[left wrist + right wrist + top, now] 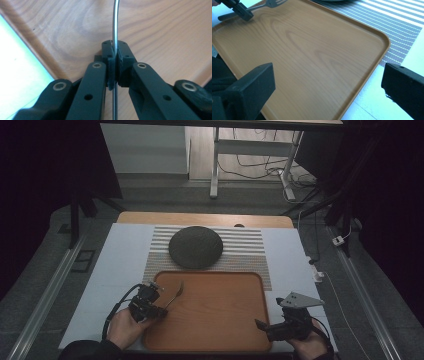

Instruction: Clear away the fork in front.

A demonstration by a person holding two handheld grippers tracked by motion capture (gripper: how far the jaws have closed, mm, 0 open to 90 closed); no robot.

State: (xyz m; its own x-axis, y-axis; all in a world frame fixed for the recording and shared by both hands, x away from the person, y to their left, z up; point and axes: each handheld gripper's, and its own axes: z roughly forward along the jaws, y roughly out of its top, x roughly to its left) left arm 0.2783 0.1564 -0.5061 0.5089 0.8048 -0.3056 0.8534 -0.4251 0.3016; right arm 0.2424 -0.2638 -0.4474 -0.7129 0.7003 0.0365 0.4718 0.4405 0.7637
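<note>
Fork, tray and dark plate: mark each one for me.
fork (176, 293), high view, on its handle just below the tines
tray (220, 312), high view, on the bare wooden floor of it
dark plate (195, 247), high view, on the middle of its top

Black gripper (161, 310) bodies, brass-ringed pivots, dark sleeve (90, 351).

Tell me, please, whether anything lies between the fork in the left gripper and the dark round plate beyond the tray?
Nothing visible does. The left gripper holds the fork over the tray; only bare tray and striped mat lie before the plate.
</note>
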